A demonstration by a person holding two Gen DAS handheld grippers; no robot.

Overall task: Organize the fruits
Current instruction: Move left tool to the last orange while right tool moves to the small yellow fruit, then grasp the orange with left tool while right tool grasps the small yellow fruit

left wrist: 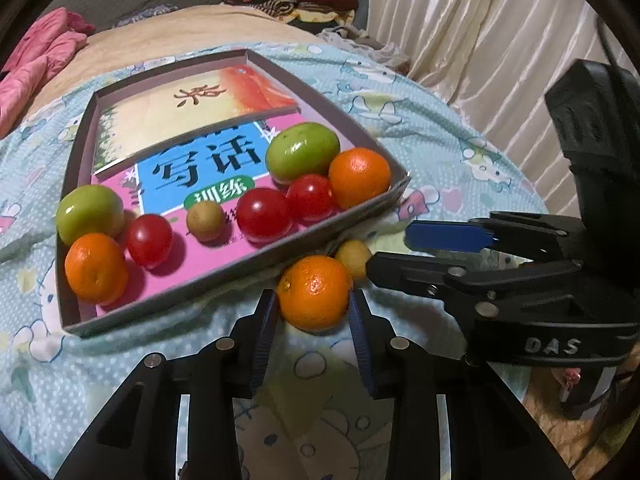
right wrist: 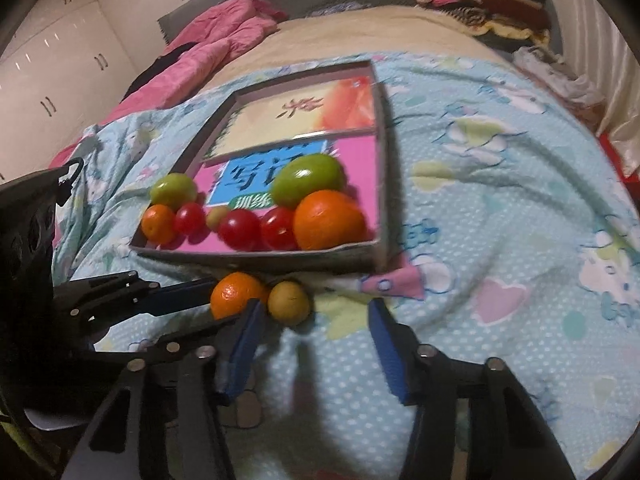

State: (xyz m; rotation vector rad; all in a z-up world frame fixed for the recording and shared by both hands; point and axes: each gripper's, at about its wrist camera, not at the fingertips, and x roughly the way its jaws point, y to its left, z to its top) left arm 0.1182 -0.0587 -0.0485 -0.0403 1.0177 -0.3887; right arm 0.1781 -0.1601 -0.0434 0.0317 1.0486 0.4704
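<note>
Most of the sorting looks done: the cardboard tray [left wrist: 394,196] on the bed already holds 8 fruits. That is 2 green fruits [left wrist: 303,151], possibly jujubes, 2 tangerines [left wrist: 359,178], 3 cherry tomatoes [left wrist: 264,214] and 1 small yellow-brown fruit [left wrist: 205,221].

2 remain on the bedsheet [right wrist: 500,220] just outside the tray's near wall: a tangerine [left wrist: 315,292] and, touching it, a small yellowish fruit [right wrist: 288,303].

The left gripper [left wrist: 312,312] has its fingers closed against that tangerine's sides. The right gripper [right wrist: 314,322] hangs spread wide and empty beside the yellowish fruit.
</note>
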